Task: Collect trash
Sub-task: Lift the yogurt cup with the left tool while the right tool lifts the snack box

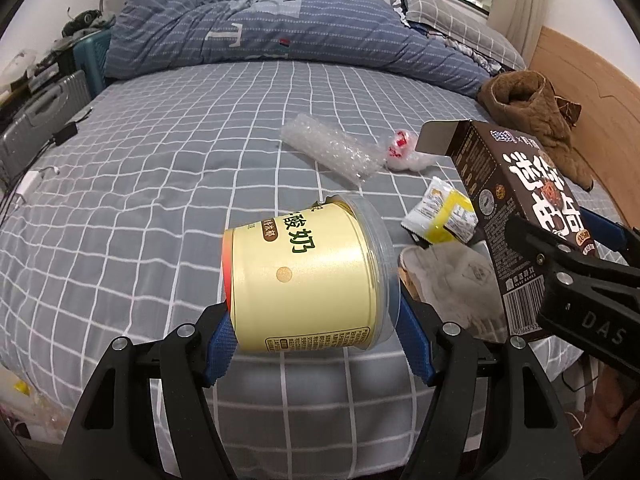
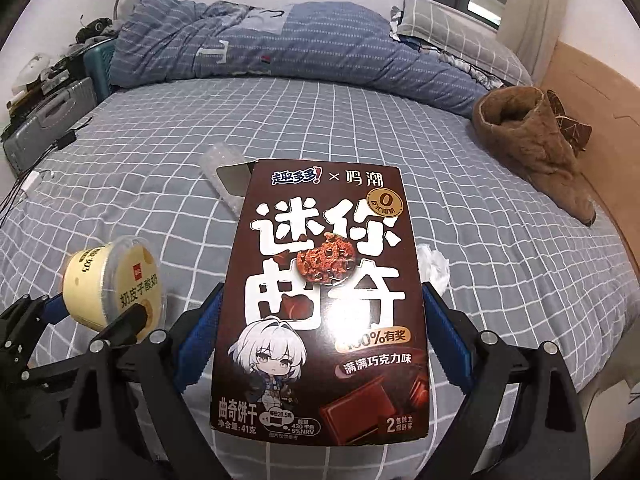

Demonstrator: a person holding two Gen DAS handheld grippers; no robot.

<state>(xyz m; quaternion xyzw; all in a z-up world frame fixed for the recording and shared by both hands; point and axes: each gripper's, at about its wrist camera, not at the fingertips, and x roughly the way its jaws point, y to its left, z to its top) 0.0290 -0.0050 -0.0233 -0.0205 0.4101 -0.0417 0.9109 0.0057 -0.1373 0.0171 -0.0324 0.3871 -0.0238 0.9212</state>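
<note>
Trash in hand: yogurt cup and cookie box, both lifted off the bed.
I keep the left gripper pinching the cup and the right gripper pinching the box, ready for carrying away.

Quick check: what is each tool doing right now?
Left tool: closed on the yogurt cup.
Right tool: closed on the cookie box.

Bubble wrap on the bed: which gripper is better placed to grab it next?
Neither yet. The left gripper is shut on the yogurt cup and the right gripper on the cookie box. Once both are emptied, probably left: the bubble wrap lies straight ahead in its view.
</note>
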